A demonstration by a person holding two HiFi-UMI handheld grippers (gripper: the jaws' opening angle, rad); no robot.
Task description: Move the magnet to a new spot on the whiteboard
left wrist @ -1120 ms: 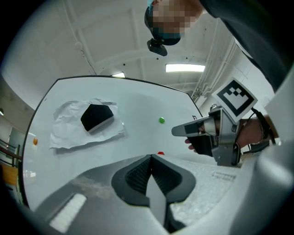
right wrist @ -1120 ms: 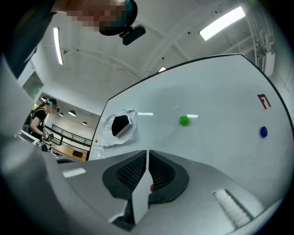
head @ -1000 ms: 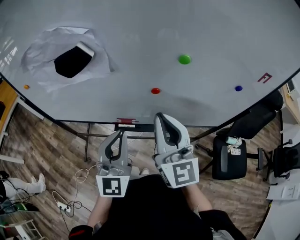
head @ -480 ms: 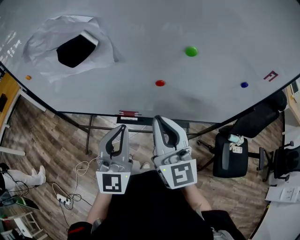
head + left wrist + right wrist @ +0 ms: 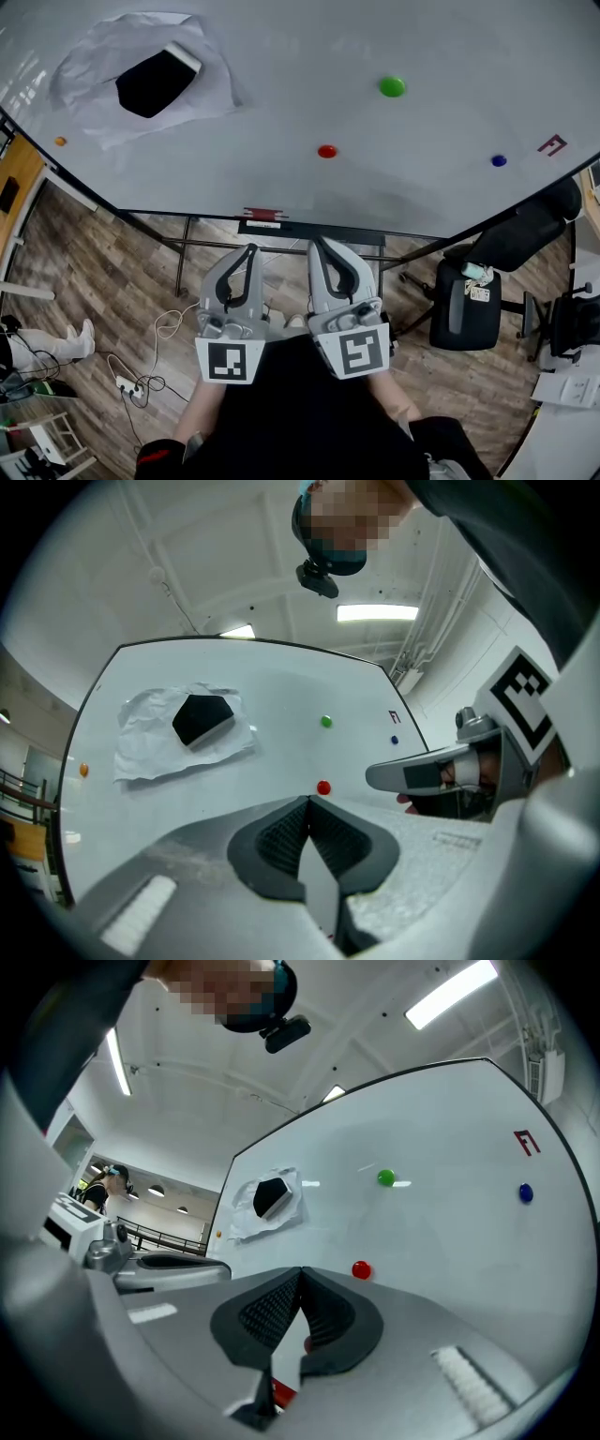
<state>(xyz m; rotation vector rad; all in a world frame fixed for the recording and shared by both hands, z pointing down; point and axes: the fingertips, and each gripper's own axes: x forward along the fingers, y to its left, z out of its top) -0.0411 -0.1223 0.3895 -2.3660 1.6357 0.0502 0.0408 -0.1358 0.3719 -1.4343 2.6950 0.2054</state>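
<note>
We held our left gripper (image 5: 248, 251) and right gripper (image 5: 320, 244) side by side, below the lower edge of the whiteboard (image 5: 450, 47). Each had its jaws pressed together with nothing between them. The red magnet (image 5: 326, 151) sat low on the board near its middle, well apart from both grippers. A green magnet (image 5: 392, 86) sat above it to the right, a blue magnet (image 5: 499, 160) farther right, and an orange magnet (image 5: 60, 142) by the left edge. At the upper left, a black eraser (image 5: 155, 82) sat on a crumpled sheet of paper (image 5: 214, 89).
</note>
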